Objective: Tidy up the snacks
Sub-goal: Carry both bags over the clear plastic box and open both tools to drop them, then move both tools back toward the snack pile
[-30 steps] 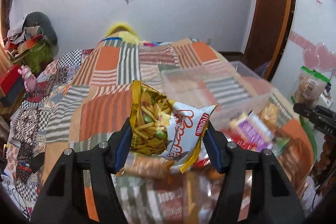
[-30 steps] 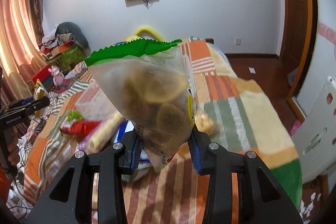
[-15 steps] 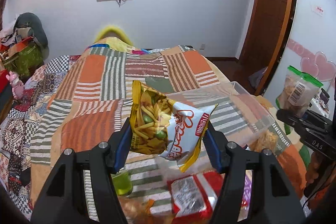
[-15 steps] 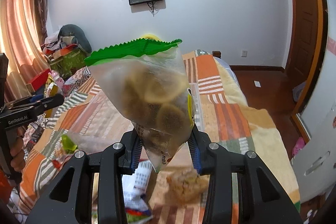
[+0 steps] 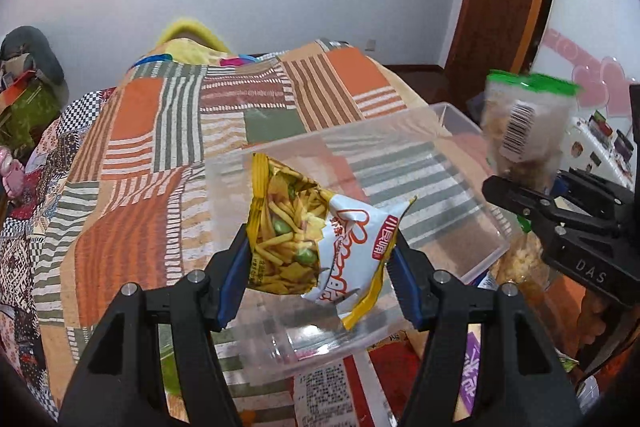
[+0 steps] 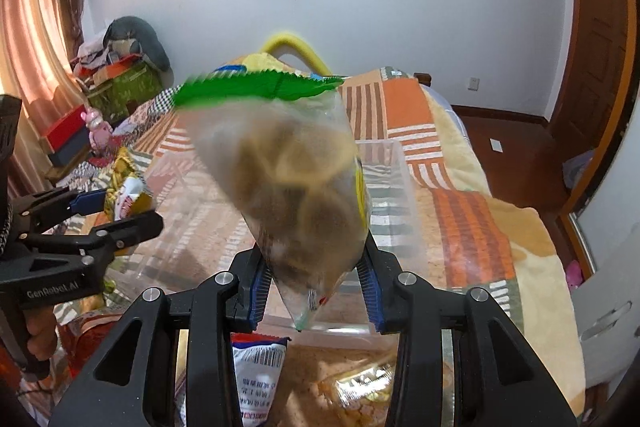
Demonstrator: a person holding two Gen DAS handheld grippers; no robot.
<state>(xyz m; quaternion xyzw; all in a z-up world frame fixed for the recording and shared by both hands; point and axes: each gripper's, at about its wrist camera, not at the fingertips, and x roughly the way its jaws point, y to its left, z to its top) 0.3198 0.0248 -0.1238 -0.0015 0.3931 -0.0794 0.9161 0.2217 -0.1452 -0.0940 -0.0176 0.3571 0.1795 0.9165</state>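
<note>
Change vs. 1 s ago: both grippers have come fwd over the clear bin (image 5: 460,131). Earlier the bin sat well ahead, w/ loose packs filling the lower view; now the bin's near wall sits directly under both loads. Meaning, by judgement: transport phase is near done, drop into bin is next. Nothing shows inside the bin yet.

Left gripper (image 5: 320,267): clamped on chip bag (image 5: 320,239), pads pressing both sides. Bag held above the bin's near-left part, not touching it.

Right gripper (image 6: 312,291): clamped on cookie bag (image 6: 296,187) at its lower end, bag standing upright, slightly tilted left. Motion blur on it in both views, so it is moving. It hangs over the bin's near-right edge.

Appearance:
- Chip bag: yellow/white foil, printed fries and green peas, red logo; creased, puffed w/ air. Crushes easily.
- Cookie bag: clear film, round brown biscuits visible, green serrated top seal, barcode label on one side.

Remaining: more packs (image 6: 256,367) lie on the quilt (image 5: 140,155) just in front of the bin.
</note>
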